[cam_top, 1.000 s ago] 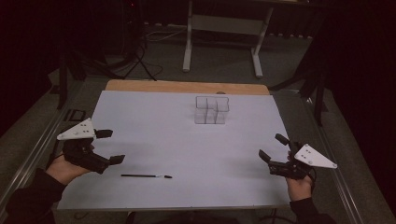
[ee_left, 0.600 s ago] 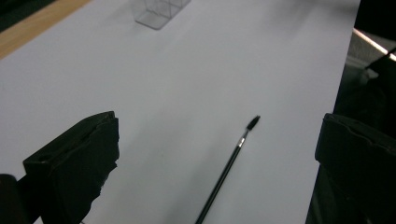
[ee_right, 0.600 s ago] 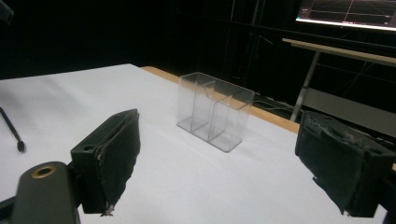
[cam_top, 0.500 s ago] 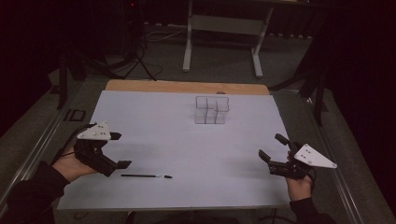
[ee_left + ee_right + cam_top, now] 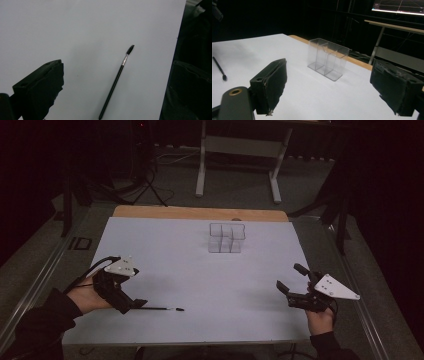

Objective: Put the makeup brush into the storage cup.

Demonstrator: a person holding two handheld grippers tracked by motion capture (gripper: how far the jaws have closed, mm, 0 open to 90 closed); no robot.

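Note:
A thin black brush [image 5: 162, 308] with a small bristle head lies flat on the white table [image 5: 200, 275], near its front left. My left gripper [image 5: 132, 301] tilts down over the brush's handle end. In the left gripper view the brush [image 5: 115, 82] lies on the sheet between the wide-apart jaws of the left gripper [image 5: 119, 65], untouched. A clear plastic organizer [image 5: 226, 238] with several compartments stands upright at the back centre. My right gripper [image 5: 288, 276] hovers open at the front right, and the right gripper [image 5: 330, 62] faces the organizer [image 5: 328, 58] from a distance.
A wooden strip [image 5: 200, 213] runs along the table's far edge. Behind it stand a white metal frame [image 5: 237, 145] and a dark tripod [image 5: 145, 175] on the floor. The brush [image 5: 219, 68] also lies far off in the right gripper view.
My left gripper has moved right and forward, tipping down over the brush's handle end. The right gripper, brush and organizer have stayed put.

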